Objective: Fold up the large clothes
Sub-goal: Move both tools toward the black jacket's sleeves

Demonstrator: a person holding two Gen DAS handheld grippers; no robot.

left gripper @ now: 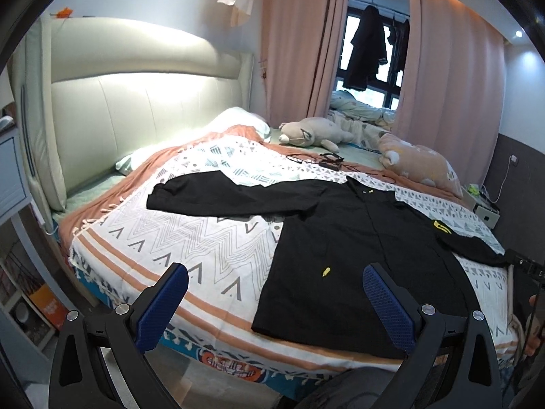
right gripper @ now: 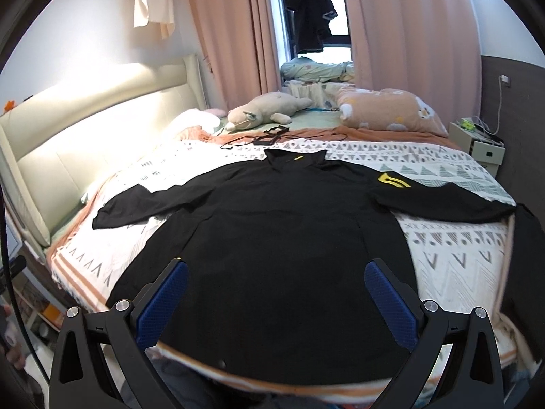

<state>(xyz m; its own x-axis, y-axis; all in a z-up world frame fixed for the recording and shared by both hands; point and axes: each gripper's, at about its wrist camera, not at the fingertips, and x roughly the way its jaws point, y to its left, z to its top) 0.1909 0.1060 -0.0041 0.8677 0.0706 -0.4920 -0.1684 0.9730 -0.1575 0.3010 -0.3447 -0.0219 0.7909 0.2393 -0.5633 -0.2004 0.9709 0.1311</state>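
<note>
A large black long-sleeved shirt [left gripper: 357, 248] with small yellow marks lies spread flat on the patterned bedspread, collar toward the far side, both sleeves stretched out sideways. It fills the middle of the right wrist view [right gripper: 282, 248]. My left gripper [left gripper: 276, 289] is open and empty, held above the near bed edge, over the shirt's lower left corner. My right gripper [right gripper: 276, 289] is open and empty, held above the shirt's bottom hem. The right sleeve end hangs over the bed's right edge.
The bed carries a white, orange and grey bedspread [left gripper: 190, 238], a plush toy [left gripper: 313, 131], an orange pillow [right gripper: 388, 112] and black cables with a small device [right gripper: 269, 136]. A padded headboard [left gripper: 136, 102] stands at the left, a nightstand [right gripper: 483, 146] at the right, pink curtains behind.
</note>
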